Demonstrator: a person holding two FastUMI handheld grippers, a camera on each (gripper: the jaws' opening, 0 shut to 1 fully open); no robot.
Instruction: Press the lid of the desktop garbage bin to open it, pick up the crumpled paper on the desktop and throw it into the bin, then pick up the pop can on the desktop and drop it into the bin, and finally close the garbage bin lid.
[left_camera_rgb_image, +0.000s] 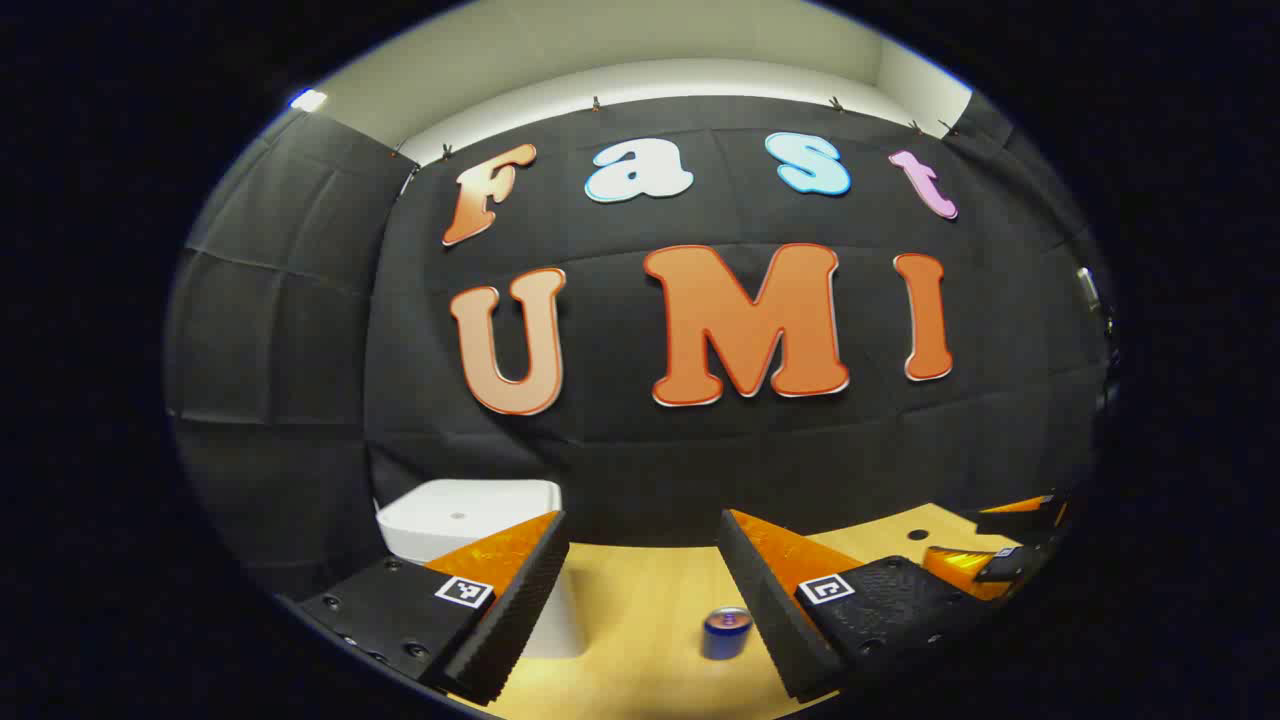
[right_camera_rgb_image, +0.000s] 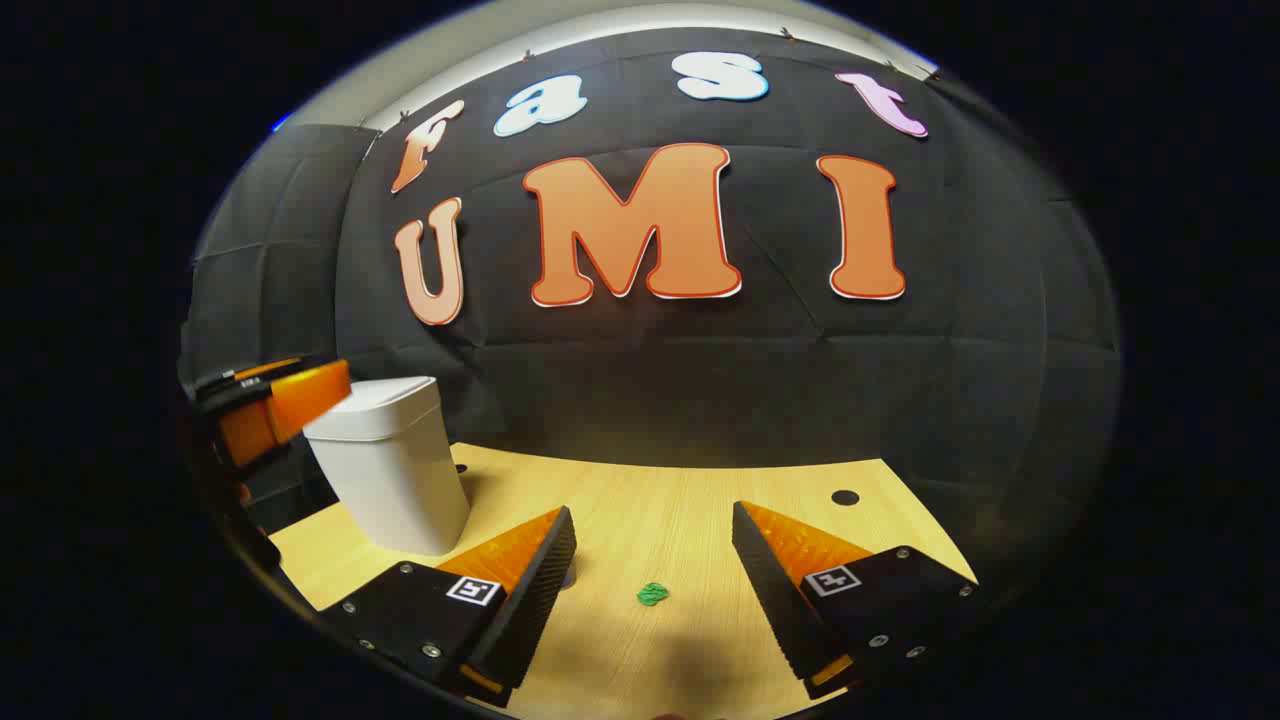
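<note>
In the left gripper view we see the left gripper (left_camera_rgb_image: 643, 590) with its two fingers spread wide, nothing between them but open air and the tabletop below. The wooden table (left_camera_rgb_image: 640, 600) runs under it. The white bin (left_camera_rgb_image: 470, 520) stands on the table at the far left, partly behind the left finger, and its lid (left_camera_rgb_image: 468, 507) lies flat and closed. The pop can (left_camera_rgb_image: 727, 633) stands upright on the table, near us, just beside the inner edge of the right finger; we cannot tell whether they touch. At the far right edge of this view we note part of the other gripper, well apart from the can.

In the right gripper view we see the right gripper (right_camera_rgb_image: 653, 570), also spread wide and holding nothing. The crumpled paper (right_camera_rgb_image: 653, 594), a small green wad, lies on the table (right_camera_rgb_image: 700, 500) between the two fingers, touching neither. The bin (right_camera_rgb_image: 392, 470) stands at the far left of the table, upright, with its lid (right_camera_rgb_image: 372, 412) down. Just left of the bin, level with its top, the left gripper (right_camera_rgb_image: 285, 405) shows blurred; from here we cannot tell how far it is spread, nor whether it touches the bin. A small dark hole (right_camera_rgb_image: 845, 497) sits in the tabletop at the far right.
</note>
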